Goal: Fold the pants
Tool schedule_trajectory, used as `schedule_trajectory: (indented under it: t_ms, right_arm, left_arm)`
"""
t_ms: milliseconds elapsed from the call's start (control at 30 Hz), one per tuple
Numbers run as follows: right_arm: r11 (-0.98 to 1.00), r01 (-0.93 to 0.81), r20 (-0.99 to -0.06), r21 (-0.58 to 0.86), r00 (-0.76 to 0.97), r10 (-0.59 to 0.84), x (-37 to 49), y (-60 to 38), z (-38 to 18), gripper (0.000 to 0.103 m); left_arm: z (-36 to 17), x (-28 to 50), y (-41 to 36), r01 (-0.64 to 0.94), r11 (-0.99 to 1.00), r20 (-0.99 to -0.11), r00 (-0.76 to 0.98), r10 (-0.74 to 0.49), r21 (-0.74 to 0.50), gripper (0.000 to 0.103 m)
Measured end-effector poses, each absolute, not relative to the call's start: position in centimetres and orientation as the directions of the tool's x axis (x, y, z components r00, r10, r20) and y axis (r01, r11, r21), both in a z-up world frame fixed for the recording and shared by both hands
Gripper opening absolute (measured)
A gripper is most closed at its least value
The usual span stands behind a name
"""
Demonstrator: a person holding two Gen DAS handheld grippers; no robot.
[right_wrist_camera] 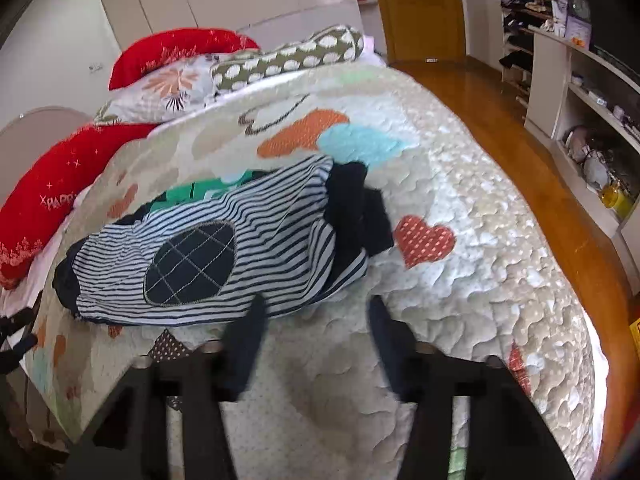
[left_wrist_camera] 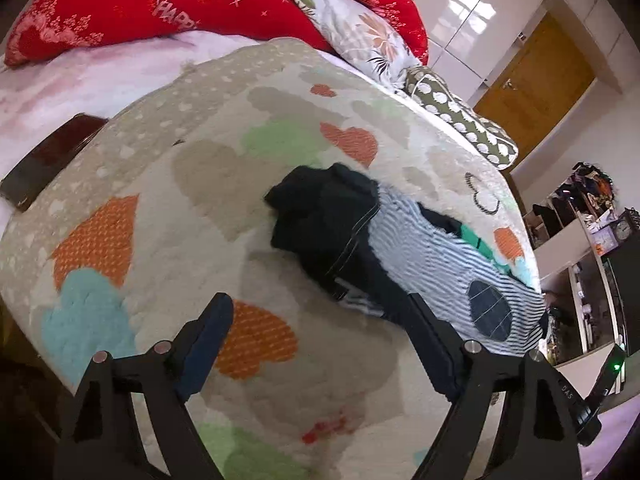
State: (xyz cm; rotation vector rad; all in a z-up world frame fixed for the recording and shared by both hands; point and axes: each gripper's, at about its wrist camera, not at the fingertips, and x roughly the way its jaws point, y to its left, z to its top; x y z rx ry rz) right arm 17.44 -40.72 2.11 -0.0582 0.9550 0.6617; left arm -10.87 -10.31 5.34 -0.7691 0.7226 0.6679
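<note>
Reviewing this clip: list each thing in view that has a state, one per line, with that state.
striped pants: bunched in a heap on the quilt, not folded flat, dark oval patch facing up.
dark garment: crumpled, lying against the striped pants.
left gripper: open, nothing between its fingers.
right gripper: open, empty, just short of the pants' edge.
quilt: spread over the bed.
door: closed.
</note>
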Motion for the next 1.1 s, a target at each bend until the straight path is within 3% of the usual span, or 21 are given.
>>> schedule_trajectory:
  t_ms: [233,567,667,933,1100]
  right_arm:
    - [0.802,-0.487,-0.751,0.346,0.369,0.548,19.0,-41.4,2.8,0.048]
    - [0.806,-0.51,-0.744,0.302,0.402,0.534,18.8,-41.9,2.1,0.048]
    - [0.802,-0.518,-0.738,0.297,0.408,0.537,19.2,-41.6,1.8,0.053]
    - [0.796,-0.517,-0.703,0.314,0.437,0.561,19.7,-42.5,1.6,0.053]
    - [0.788,-0.507,-0.697,0.348,0.423,0.58,19.9,-44.3,1.3,0.053]
  left_arm:
    - [3.5,-8.9,-10.0,-0.749,0.517,-0.812,0.561,0.161,-0.415,0.086]
    - [2.9,-7.5,-12.2,-0.764,0.546,-0.835,0.515,0.195,-0.343,0.086]
    - [3.8,-5.9,-13.7,-0.739,0.61,-0.83,0.509,0.227,-0.286,0.086]
    - [6.0,2.5,-18.3,-0.575,0.787,-0.832,0.534,0.153,-0.224,0.086]
    - [4.7,3.7,-18.3,-0.597,0.774,-0.85,0.503,0.155,-0.212,0.086]
